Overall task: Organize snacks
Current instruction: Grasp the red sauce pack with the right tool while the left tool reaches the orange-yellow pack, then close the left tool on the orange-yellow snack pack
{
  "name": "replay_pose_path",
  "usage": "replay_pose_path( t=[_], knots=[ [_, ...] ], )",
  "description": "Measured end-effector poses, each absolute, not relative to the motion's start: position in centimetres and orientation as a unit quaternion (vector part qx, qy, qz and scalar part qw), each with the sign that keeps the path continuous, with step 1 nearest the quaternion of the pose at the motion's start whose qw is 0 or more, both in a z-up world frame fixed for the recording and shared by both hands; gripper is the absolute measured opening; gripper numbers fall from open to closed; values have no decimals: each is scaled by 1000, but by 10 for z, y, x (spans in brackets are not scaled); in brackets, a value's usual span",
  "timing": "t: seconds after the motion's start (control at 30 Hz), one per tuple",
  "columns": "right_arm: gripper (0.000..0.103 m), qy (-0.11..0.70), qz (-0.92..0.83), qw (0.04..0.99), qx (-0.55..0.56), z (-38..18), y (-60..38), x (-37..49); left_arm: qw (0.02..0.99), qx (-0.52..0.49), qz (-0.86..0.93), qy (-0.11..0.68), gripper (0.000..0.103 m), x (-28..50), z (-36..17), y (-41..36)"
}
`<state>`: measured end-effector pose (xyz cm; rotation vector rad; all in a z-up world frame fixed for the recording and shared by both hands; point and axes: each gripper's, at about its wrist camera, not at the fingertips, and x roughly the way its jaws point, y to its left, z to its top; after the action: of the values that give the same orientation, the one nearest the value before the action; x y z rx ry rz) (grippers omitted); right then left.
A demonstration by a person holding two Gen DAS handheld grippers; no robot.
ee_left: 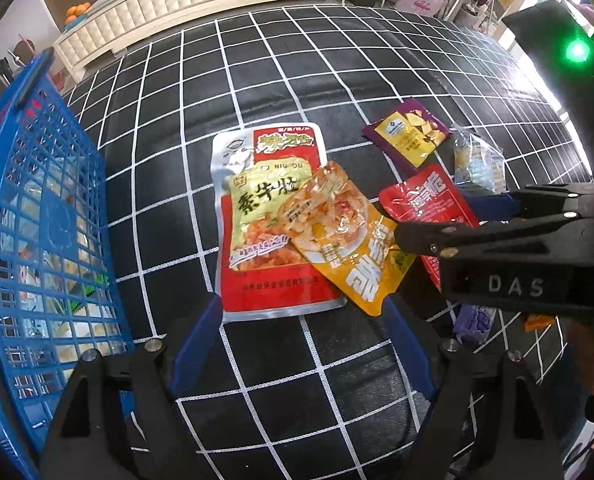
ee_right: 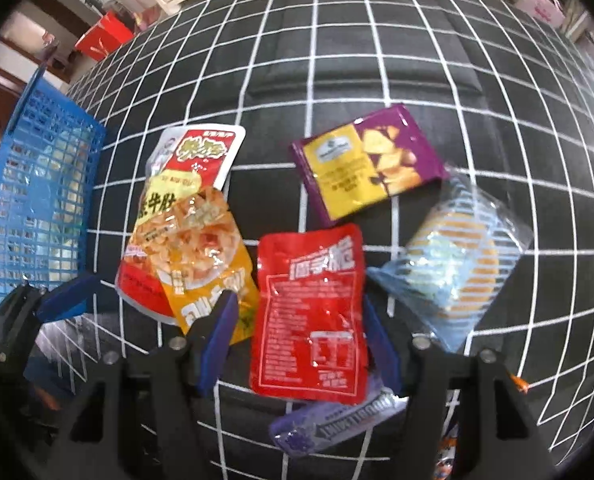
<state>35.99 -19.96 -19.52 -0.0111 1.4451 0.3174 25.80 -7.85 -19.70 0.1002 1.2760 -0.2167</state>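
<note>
My right tongs gape open, straddling the flat red foil snack pouch at six o'clock. It looks light, slick and crinkly; I'd pinch its sealed edge. Left tongs also released.

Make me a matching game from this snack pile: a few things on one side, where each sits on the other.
Things:
1. blue basket
2. purple packet
3. yellow pouch
4. red pouch

Places:
A. lying partly on top of the big red-and-silver bag
B. between the right claw's open fingers
C. far left edge
D. beyond the red pouch

Pairs: 1-C, 2-D, 3-A, 4-B
</note>
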Motion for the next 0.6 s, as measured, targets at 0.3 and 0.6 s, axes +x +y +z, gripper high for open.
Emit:
replay_pose_path(
  t=[0.3,0.6],
  knots=[
    [21,644,172,745,8,-198,-193,345,796,35,-101,596,80,260,-193,-74],
    [2,621,180,761,59,-181,-231,340,793,25,-92,601,80,289,-188,-85]
  ],
)
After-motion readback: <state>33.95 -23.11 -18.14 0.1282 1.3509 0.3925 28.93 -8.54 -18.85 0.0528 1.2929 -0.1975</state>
